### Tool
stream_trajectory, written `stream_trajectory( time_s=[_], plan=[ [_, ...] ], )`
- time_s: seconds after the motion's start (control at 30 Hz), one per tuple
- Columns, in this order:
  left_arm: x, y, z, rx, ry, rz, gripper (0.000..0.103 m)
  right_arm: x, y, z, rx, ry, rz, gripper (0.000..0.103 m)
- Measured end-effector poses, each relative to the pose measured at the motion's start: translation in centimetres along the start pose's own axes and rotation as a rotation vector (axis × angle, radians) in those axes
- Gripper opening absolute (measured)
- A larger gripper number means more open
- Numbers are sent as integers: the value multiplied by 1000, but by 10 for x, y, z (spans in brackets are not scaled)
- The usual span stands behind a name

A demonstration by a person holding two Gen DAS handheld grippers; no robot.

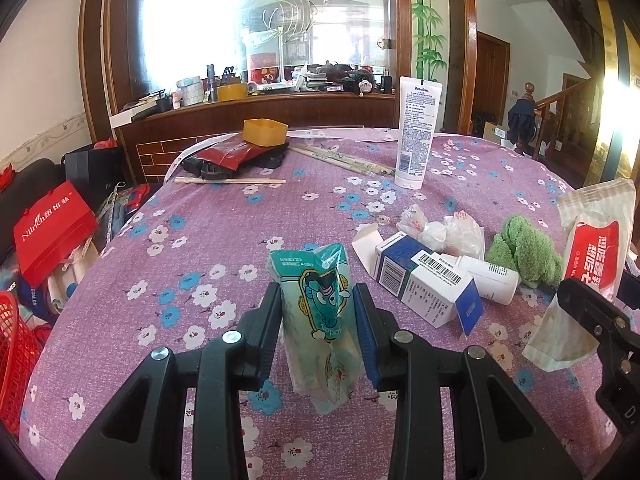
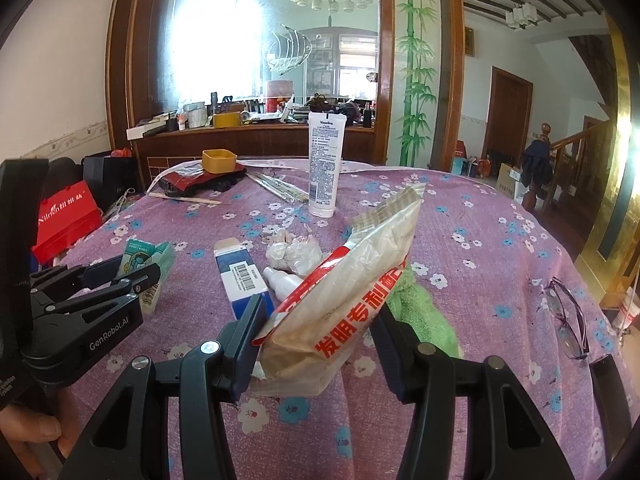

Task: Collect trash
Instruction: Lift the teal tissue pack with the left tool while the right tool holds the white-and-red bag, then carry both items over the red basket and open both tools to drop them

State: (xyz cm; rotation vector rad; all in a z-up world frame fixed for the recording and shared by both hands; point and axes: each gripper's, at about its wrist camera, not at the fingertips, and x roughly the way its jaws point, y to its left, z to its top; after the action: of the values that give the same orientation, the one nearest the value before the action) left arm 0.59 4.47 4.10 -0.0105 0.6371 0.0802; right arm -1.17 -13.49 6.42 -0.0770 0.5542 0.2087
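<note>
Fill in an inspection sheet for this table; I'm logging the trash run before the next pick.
Surface: round table under a purple floral cloth.
Job's things: teal wrapper and red-and-white bag, both held; blue-and-white carton, small white bottle, crumpled plastic lying loose.
Clutter: lotion tube upright, green cloth, yellow box, chopsticks, glasses.
Grippers: left gripper shut on the wrapper; right gripper shut on the bag.
Cables: nothing seen.
Surroundings: red basket and red gift bag beside the table; cluttered wooden ledge behind.
</note>
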Motion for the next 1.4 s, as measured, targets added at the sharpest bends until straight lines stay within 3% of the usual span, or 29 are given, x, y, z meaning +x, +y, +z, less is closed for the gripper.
stream_trajectory(
  time_s=[0.3, 0.73, 1.07, 1.17, 1.3, 1.4],
  plan=[
    [-43, 9, -8, -64, 30, -22, 34, -6, -13, 4, 88, -13, 80, 57],
    [-117, 76, -18, -134, -21, 6, 35, -41, 40, 12, 25, 36, 255, 57],
    [-172, 196, -25, -336, -104, 107, 36, -41, 138, 43, -103, 113, 479, 57],
    [-189, 241, -37, -385, -125, 181, 36, -43, 177, 52, -153, 121, 545, 58],
    [-195, 295, -56, -480, -107, 225, 36, -42, 236, 59, -233, 134, 628, 58],
    [-189, 327, -68, -537, -84, 207, 36, -37, 282, 62, -293, 150, 683, 58]
  ],
)
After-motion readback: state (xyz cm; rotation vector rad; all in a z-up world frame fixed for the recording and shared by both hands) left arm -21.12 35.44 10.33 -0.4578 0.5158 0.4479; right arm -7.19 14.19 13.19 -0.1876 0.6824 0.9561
